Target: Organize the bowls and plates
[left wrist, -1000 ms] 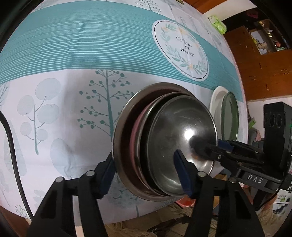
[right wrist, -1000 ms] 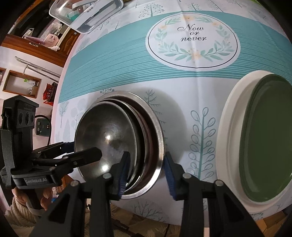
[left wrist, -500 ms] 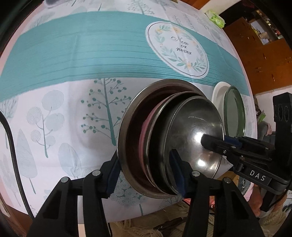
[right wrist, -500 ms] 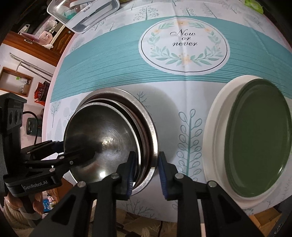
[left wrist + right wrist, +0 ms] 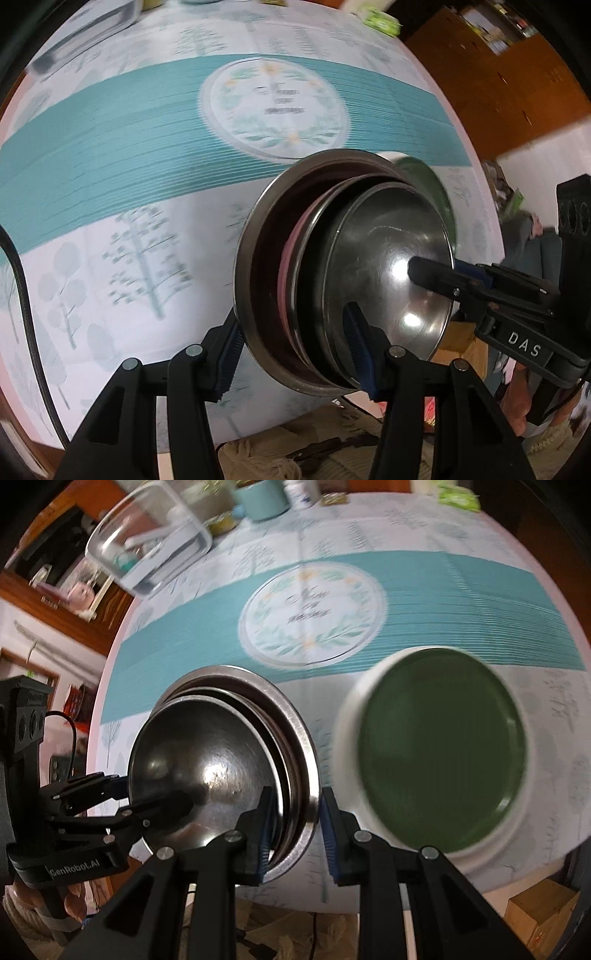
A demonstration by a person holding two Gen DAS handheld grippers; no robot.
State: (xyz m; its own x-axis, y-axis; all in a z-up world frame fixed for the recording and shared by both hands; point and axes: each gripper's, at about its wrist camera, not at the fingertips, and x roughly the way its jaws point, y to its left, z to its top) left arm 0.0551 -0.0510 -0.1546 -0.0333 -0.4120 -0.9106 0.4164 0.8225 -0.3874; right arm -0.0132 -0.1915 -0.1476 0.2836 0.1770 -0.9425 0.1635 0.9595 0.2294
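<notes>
Evenly lit, soft indoor light, no hard shadows. Bright glare spots on the polished steel bowl [image 5: 391,280] (same in the right view). Heavy motion blur across the tablecloth [image 5: 110,155] print and the green plate [image 5: 443,760]; black tool bodies sharp. Strong fisheye bending, dark vignette at the corners.

Teal tablecloth [image 5: 461,590] (tree print), wooden cabinets [image 5: 517,92]

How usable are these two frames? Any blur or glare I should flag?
Left wrist view: the tablecloth is smeared by motion blur and its medallion text unreadable, while the nested steel bowls stay sharp with small glare spots. Right wrist view: the green plate and clear container are blurred, the bowls crisp; heavy fisheye bending and dark corners in both.
</notes>
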